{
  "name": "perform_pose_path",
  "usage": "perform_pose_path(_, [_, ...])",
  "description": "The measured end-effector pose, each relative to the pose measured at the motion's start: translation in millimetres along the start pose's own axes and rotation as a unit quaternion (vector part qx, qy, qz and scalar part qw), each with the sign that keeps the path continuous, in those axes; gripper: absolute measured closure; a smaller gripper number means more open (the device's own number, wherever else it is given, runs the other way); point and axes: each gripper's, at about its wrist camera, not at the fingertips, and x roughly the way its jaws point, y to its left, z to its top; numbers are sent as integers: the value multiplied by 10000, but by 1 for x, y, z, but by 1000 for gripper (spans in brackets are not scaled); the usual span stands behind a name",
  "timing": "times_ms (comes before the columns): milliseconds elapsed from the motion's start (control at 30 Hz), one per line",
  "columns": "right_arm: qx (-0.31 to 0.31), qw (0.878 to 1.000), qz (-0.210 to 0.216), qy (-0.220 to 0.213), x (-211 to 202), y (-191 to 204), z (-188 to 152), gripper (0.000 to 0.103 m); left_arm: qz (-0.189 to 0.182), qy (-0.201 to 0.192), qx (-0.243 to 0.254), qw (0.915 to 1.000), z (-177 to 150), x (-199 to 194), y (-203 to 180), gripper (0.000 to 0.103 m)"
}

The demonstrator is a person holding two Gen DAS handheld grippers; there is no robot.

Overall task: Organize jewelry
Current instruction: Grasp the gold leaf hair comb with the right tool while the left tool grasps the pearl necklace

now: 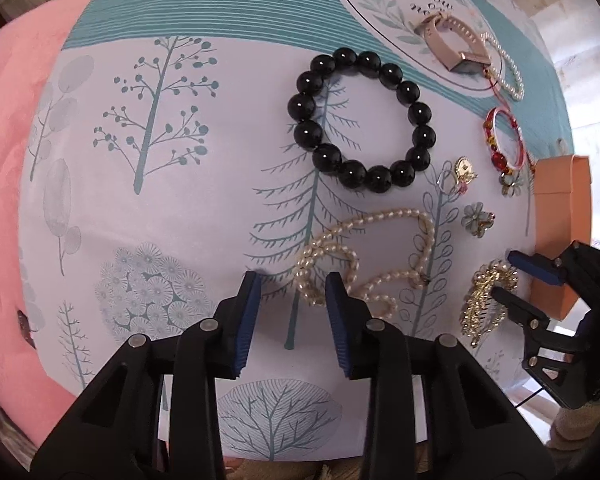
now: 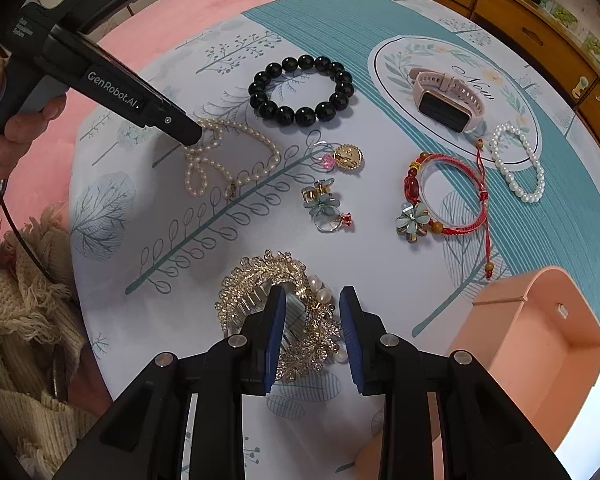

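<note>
Around pearl necklace (image 1: 364, 264), left jaws half-open.

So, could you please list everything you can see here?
black bead bracelet: one, black, far centre
watch: one, pink, on the printed oval
white pearl bracelet: one, white, beside the watch
red cord bracelet: one, red, centre right
pearl necklace: one, cream, looped on the left
medallion: one, gold, centre
flower ornaments: two, pale blue, centre
comb: one, gold, near edge
box: one, peach, near right
cloth: one, white and teal, under everything
blanket: one, pink, beneath the cloth
drawers: wooden, background
left tongs: black, open, over the necklace
right tongs: black, astride the comb, grip unclear
hand: one, on the left tongs' handle
</note>
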Motion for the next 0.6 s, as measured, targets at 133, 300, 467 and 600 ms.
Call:
perform_pose_path(133, [-106, 9999, -1, 72, 5, 0, 0, 74, 177, 68, 146, 9997, 5, 3, -17, 86])
perform_pose_path(300, [-235, 9993, -247, 123, 8, 6, 1, 85, 143, 115, 371, 9991, 7, 8, -47, 100])
perform_pose_path(467, [-34, 9983, -568, -87, 2, 13, 0, 87, -124, -43, 312, 9994, 7, 3, -64, 100])
perform_pose_path(600, [329, 9973, -469, -449, -21, 14, -5, 88, -275, -247, 375, 9986, 1, -16, -74, 100])
